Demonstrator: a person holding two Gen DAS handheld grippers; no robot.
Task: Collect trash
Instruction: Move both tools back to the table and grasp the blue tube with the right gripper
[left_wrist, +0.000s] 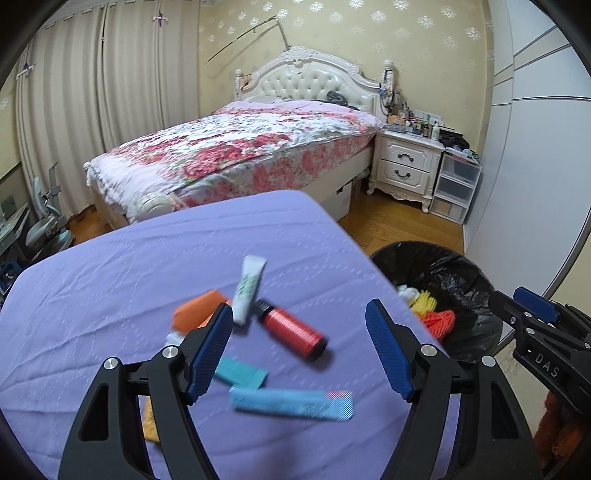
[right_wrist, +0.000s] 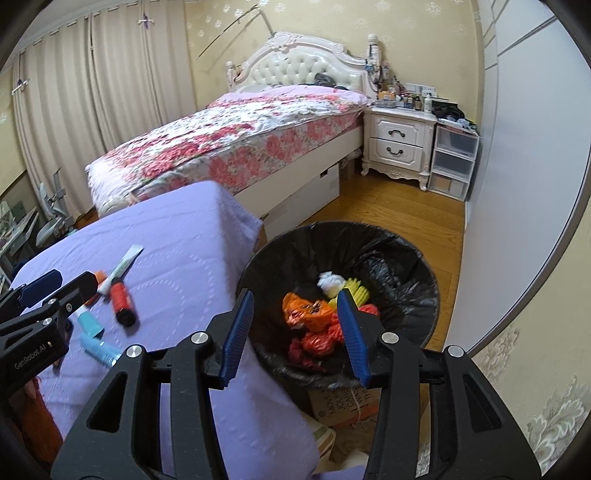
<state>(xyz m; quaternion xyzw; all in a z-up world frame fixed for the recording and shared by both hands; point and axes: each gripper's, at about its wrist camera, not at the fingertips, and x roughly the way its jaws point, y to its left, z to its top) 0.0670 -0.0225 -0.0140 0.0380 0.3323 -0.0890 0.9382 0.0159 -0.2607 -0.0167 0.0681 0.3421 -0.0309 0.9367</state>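
The right claw (right_wrist: 295, 332) hangs over the bin (right_wrist: 424, 266), jaws apart with nothing between them, above the bright wrappers (right_wrist: 310, 321) already inside. The left claw (left_wrist: 299, 354) is spread wide and empty over the counter (left_wrist: 110, 277), just above the red bottle (left_wrist: 291, 330), tube (left_wrist: 249, 286) and blue packets (left_wrist: 291, 404). I'd say another pickup is starting: lower, close on the bottle, carry it right to the bin.
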